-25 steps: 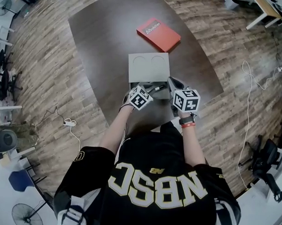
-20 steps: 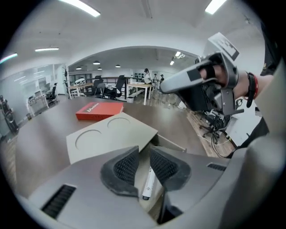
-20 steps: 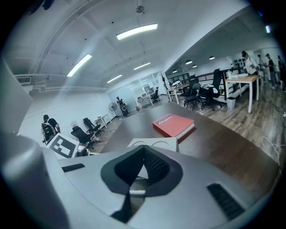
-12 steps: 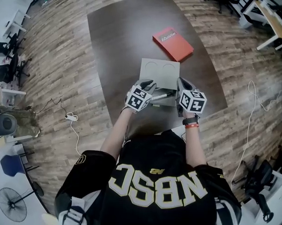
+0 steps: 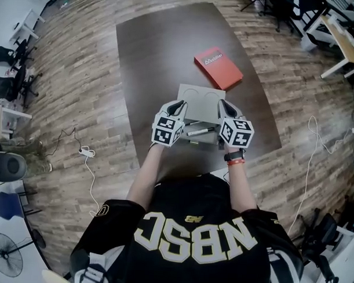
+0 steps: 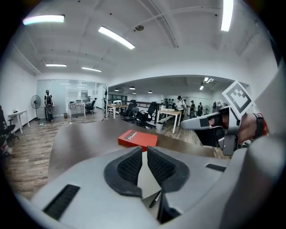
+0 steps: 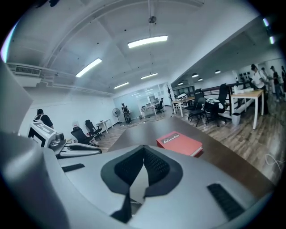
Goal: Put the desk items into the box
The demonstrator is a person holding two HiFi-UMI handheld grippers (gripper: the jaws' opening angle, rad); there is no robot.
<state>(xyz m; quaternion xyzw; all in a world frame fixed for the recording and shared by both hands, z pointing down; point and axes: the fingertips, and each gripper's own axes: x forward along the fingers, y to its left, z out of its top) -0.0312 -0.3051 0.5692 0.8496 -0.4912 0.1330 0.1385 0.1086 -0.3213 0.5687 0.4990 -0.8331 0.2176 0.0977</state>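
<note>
Left gripper [image 5: 177, 104]: empty, jaws narrowing to a slit, lifting off grey box [image 5: 197, 101]. Marker [image 5: 199, 132] apparently lying inside. Right gripper [image 5: 224, 103]: clenched, empty. Red book [image 5: 218, 67] waiting, upper right.

Person's wearing a black jersey [image 5: 187, 193] with big white block letters edged in gold across the back, plus a tiny gold logo and white sleeve stripes. There's a black watch [image 5: 234, 151] and a red band [image 5: 236, 158] on the right wrist. The left tongs [image 5: 179, 103] and right tongs [image 5: 223, 103] are pale grey shells with black ribbed pads [image 6: 129, 166]. Each one carries a white cube [image 5: 167, 129] with black square markers. The left jaws have just been closing with nothing between them.
</note>
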